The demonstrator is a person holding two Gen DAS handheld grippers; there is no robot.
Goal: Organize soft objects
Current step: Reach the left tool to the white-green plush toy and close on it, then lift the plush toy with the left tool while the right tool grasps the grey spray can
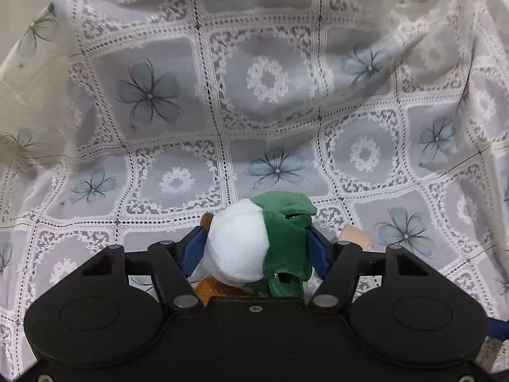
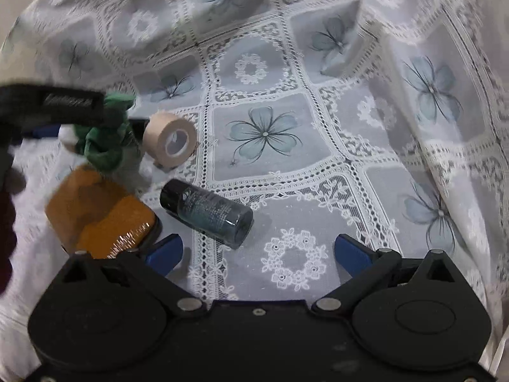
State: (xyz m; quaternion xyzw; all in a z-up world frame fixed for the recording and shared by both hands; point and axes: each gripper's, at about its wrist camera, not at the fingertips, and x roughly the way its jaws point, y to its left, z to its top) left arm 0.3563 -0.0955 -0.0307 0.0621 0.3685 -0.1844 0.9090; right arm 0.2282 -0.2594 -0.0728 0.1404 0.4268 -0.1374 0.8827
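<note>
A green and white plush toy (image 1: 235,245) sits squeezed between the blue pads of my left gripper (image 1: 256,240), which is shut on it. The right wrist view shows the same toy (image 2: 105,140) hanging from that gripper at the left, lifted just above the lace tablecloth (image 2: 270,165). My right gripper (image 2: 257,251) stands open low over the cloth with nothing between its fingers.
A beige tape roll (image 2: 170,140) stands on edge beside the toy. A dark bottle (image 2: 206,213) lies on its side in front of my right gripper. An orange packet (image 2: 98,213) lies by its left finger. The cloth rises in folds at the back and right.
</note>
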